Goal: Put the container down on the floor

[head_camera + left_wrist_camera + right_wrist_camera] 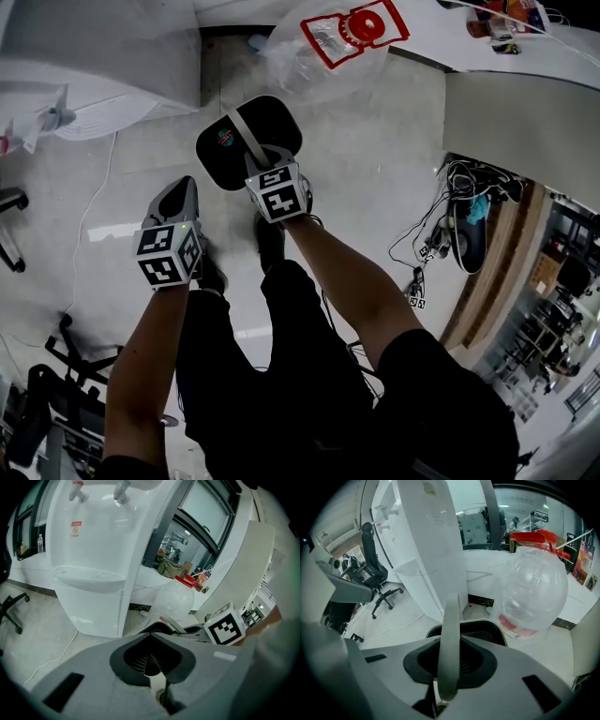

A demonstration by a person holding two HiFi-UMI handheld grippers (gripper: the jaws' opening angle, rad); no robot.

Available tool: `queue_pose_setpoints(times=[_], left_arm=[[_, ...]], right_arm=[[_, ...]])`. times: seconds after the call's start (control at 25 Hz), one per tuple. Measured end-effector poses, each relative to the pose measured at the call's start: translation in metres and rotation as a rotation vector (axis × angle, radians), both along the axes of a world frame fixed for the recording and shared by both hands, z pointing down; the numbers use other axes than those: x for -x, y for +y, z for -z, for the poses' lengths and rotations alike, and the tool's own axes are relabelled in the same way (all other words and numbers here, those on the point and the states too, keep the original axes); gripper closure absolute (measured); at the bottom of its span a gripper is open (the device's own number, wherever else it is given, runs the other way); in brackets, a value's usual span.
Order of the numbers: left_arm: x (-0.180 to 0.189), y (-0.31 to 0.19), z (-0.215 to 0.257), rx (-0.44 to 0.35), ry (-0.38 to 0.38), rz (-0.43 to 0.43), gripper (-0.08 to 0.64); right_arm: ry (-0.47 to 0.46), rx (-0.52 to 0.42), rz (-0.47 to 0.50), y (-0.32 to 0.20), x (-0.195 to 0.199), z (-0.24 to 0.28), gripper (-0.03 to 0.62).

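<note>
Container [246, 141] hangs by its grey handle [451, 634] from my right claw [261, 167], which is clamped on that strap. It lies at twelve o'clock, seemingly just above the floor [366, 187]. My forearm slopes steeply down. At eight o'clock, my left claw [178, 192] is pinched together and empty.

Nothing can be read: the red sticker [76, 528] on the white water dispenser [93, 583], the small round badge [226, 139] on the black container [272, 122] and the red print [354, 30] on the clear bottle [292, 58] are all too small or blurred
</note>
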State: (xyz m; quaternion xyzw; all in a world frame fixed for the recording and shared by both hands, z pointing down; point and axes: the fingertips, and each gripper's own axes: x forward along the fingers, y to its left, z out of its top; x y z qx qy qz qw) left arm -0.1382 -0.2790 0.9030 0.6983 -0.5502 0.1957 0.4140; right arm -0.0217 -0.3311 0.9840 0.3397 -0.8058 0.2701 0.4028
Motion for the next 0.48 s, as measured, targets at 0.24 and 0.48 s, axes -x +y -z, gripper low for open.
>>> queue_pose_setpoints(times=[0.24,0.48], left_arm=[[-0.003,0.003,-0.005,0.001,0.011,-0.001,0.552],[-0.009,0.015,-0.002,0.014,0.013,-0.003,0.552]], right_arm=[[0.004,0.005,0.007,0.007,-0.006,-0.010,0.535],[0.023,0.022,0.001,0.010,-0.015,-0.010,0.534]])
